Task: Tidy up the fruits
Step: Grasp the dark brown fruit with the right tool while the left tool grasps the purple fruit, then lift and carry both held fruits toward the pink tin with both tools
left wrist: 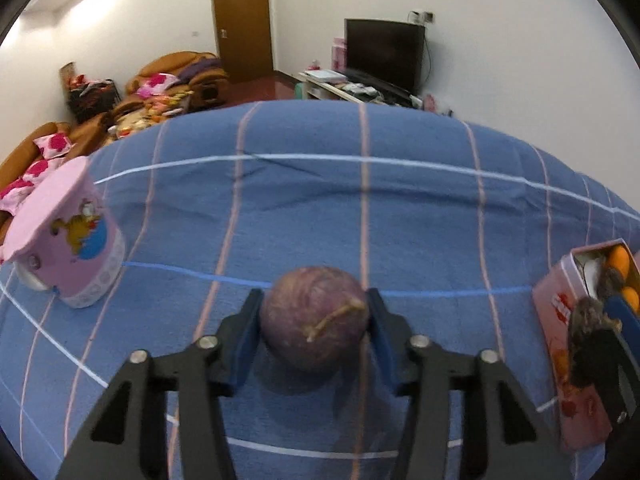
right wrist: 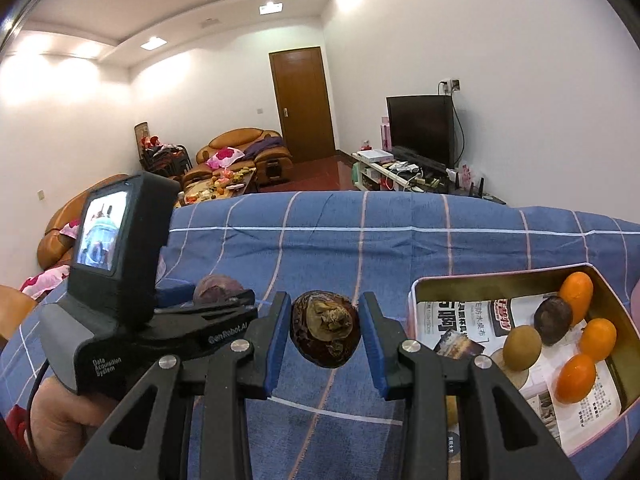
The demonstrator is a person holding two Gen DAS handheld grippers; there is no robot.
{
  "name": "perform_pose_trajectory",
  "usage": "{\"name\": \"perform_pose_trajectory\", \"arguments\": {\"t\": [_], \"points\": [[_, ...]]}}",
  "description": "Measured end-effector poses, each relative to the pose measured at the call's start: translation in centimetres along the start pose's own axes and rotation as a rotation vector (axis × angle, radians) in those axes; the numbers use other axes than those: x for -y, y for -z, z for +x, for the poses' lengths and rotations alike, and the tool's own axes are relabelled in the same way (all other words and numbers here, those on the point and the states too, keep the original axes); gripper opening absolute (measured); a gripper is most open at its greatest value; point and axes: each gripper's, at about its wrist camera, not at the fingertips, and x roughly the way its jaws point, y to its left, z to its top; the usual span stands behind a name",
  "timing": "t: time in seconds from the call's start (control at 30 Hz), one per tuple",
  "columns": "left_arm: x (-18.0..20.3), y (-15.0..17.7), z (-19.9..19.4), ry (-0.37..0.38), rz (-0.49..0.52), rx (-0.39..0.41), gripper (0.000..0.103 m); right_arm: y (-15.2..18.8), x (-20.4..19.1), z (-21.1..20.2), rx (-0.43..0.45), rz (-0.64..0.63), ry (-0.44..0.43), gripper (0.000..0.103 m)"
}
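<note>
Where the blue checked cloth [left wrist: 360, 208] covers the surface, its pale pink and white lines cross in a wide grid, with a few creases near the far edge. At the far left of the left wrist view a pink cartoon-printed container [left wrist: 76, 248] stands tilted on the cloth. Nearer the middle, the left hand-held gripper [left wrist: 316, 320] has its blue pads against both sides of a round purple fruit [left wrist: 314, 318] with a dry stem, which rests on the cloth. To the right stands the pink tin box [left wrist: 560, 340], open, with orange fruits showing inside.

In the right wrist view, a hand [right wrist: 60, 420] at lower left carries the left device with its small lit screen. The right hand-held gripper [right wrist: 325, 328] is clamped narrow on a dark brown wrinkled fruit [right wrist: 325, 328], held above the cloth. To its right the tin box [right wrist: 416, 292] is lined with printed paper and holds three orange fruits [right wrist: 576, 378], a green-brown fruit [right wrist: 522, 348] and a dark purple one [right wrist: 554, 318].

Beyond the surface lies a living room: white walls, ceiling lights, brown sofas [right wrist: 240, 152] strewn with pink cushions at left, a wooden door [right wrist: 302, 100] in the middle, and a dark television [right wrist: 420, 128] on a low cluttered stand at right
</note>
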Motion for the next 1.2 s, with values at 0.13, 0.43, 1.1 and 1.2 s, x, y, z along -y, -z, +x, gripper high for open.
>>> {"name": "perform_pose_trajectory", "arguments": {"t": [0.13, 0.43, 1.1, 1.2], "points": [[-0.4, 0.2, -0.3, 0.029, -0.029, 0.001, 0.052, -0.1, -0.5, -0.2, 0.015, -0.012, 0.012, 0.037], [-2.2, 1.9, -2.1, -0.013, -0.121, 0.031, 0.051, 0.6, -1.5, -1.4, 0.062, -0.052, 0.031, 0.037], [-2.2, 4.3, -5.6, -0.096, -0.111, 0.126, 0.051, 1.3, -2.7, -3.2, 0.120, -0.109, 0.041, 0.037], [-2.4, 4.5, -6.2, -0.106, -0.106, 0.150, 0.051, 1.4, -2.7, -3.5, 0.122, -0.110, 0.039, 0.037]]}}
